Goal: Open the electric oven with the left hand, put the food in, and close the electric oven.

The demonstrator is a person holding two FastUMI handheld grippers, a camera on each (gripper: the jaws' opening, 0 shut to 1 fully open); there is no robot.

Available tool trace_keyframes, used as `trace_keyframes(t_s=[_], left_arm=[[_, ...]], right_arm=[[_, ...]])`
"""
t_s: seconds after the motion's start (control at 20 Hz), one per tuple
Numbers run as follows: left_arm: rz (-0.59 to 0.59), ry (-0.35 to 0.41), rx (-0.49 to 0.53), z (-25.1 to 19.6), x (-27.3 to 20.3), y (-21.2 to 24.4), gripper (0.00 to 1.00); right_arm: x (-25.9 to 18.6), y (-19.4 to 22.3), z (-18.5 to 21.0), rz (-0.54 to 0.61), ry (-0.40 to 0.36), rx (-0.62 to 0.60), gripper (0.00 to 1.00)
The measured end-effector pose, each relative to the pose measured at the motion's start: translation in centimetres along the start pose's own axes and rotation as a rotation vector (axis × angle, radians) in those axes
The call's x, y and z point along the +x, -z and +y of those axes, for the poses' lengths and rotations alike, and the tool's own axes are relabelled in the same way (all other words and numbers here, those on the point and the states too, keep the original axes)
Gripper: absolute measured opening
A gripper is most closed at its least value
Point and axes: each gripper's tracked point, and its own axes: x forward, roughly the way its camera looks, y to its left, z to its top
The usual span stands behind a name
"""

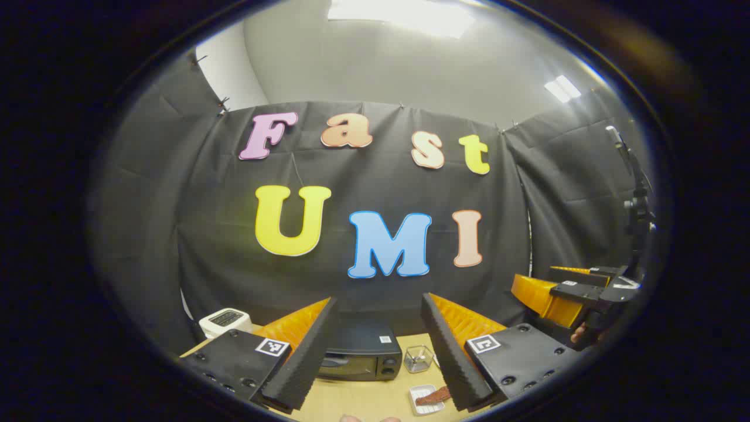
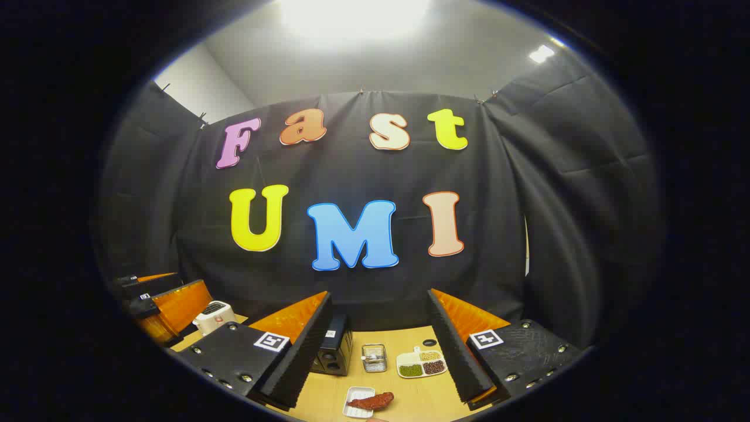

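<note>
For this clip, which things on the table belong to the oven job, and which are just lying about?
Part of the job:
- electric oven, door shut
- food, a reddish piece on a small white tray
- left gripper, open
- right gripper, open

Lying about:
- white appliance at the table's left end
- small clear container
- divided dish of beans

No legible text beyond the wall's letters.

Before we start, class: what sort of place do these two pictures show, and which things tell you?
Probably a staged recording booth set up as a kitchen counter: black cloth walls, a wooden table holding a small electric oven, and food on a white tray.
</note>
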Motion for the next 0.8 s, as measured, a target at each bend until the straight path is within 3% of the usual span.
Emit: trace_keyframes(t_s=[0.05, 0.3, 0.4, 0.55, 0.8], left_arm=[[-0.001, 0.005, -0.003, 0.5, 0.3, -0.2, 0.94], [0.019, 0.010, -0.019, 2.4, 1.3, 0.9, 0.98], [-0.001, 0.009, -0.033, 3.0, 1.3, 0.5, 0.95], [0.009, 0.005, -0.034, 3.5, 1.9, 1.0, 0.98], [0.019, 0.004, -0.021, 4.2, 2.4, 1.5, 0.92]], right_arm=[[0.1, 0.1, 0.3, 0.002, 0.006, -0.005, 0.96], [0.7, 0.1, 1.6, -0.014, 0.020, -0.026, 0.96], [0.7, 0.0, 2.4, -0.020, 0.012, -0.020, 0.96], [0.8, 0.0, 2.6, -0.024, 0.017, -0.036, 0.96], [1.0, 0.6, 2.3, -0.017, 0.021, -0.028, 0.96]])
